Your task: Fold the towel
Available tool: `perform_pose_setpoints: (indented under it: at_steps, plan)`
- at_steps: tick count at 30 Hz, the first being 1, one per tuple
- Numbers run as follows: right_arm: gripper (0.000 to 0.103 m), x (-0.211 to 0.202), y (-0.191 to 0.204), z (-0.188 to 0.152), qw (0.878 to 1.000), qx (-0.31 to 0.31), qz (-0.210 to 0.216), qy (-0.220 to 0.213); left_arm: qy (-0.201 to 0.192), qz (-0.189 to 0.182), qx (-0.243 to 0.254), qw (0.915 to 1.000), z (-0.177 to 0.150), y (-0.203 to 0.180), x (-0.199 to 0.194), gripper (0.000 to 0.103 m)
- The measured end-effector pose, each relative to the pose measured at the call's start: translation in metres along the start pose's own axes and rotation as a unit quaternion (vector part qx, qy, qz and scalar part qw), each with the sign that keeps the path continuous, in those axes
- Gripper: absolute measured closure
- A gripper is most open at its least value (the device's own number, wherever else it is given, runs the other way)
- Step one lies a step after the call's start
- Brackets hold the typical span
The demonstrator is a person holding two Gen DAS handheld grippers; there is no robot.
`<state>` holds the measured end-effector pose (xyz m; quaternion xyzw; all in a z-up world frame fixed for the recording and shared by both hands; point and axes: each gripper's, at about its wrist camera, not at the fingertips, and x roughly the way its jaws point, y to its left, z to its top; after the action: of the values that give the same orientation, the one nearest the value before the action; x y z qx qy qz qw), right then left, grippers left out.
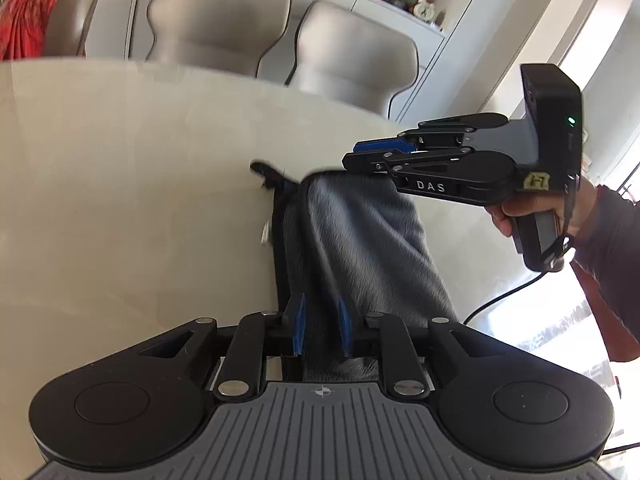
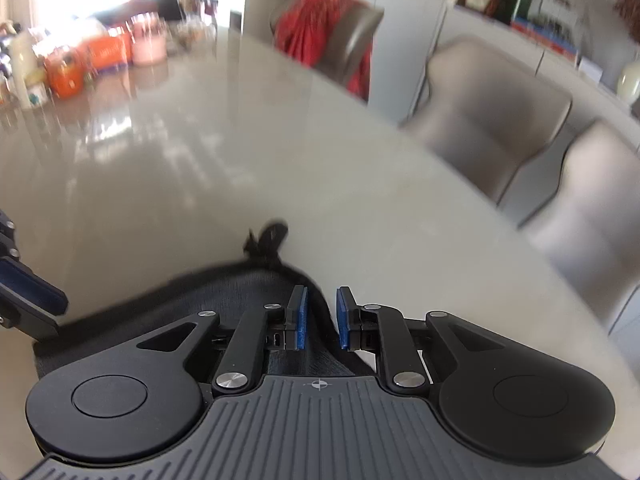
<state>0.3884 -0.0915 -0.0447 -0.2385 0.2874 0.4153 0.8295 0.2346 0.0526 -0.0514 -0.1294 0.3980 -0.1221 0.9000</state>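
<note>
Your left hand-held gripper [image 1: 321, 328] has its blue pads parted with the grey towel [image 1: 360, 248] running between them, so nothing is pinched there yet; the cloth stretches ahead of it across the pale surface [image 1: 120, 200] toward your other tool. If you lift now, that end will likely slide out and the fold will skew. The dark hanging loop [image 1: 264, 174] ahead of the pads could snag a finger. Your right hand-held gripper [image 2: 321, 318] is likewise parted, straddling the towel's dark hem [image 2: 316, 300], with most of the cloth to its left. From the left view, it is held level, side-on, your hand [image 1: 532, 208] low on the grip.
</note>
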Motion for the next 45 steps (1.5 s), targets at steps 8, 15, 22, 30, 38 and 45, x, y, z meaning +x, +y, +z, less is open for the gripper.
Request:
perform_pose_setpoints:
  at_steps: [8,15,22,30,38,45]
  plan:
    - [0.083,-0.034,0.011,-0.017,0.999,0.027,0.032,0.013,0.017,-0.059,0.05,0.9968,0.001,-0.031,0.03,0.064]
    - [0.079,-0.029,0.044,-0.054,0.994,-0.034,0.052,0.091,0.092,-0.031,0.105,0.9897,-0.009,-0.036,0.053,0.071]
    - [0.073,-0.029,-0.005,-0.037,0.995,0.066,-0.005,0.07,0.095,-0.01,0.123,0.9879,-0.013,-0.039,0.051,0.071]
    - [0.071,0.004,-0.001,-0.037,0.996,0.046,-0.003,0.079,0.094,0.009,0.132,0.9867,-0.02,-0.039,0.037,0.072]
    - [0.069,-0.021,0.011,-0.042,0.997,0.055,-0.029,0.046,0.042,0.007,0.047,0.998,0.003,-0.023,0.014,0.047]
    - [0.067,-0.056,0.044,-0.056,0.995,0.095,-0.028,0.016,0.049,0.016,0.018,0.9985,0.031,-0.006,0.048,0.047]
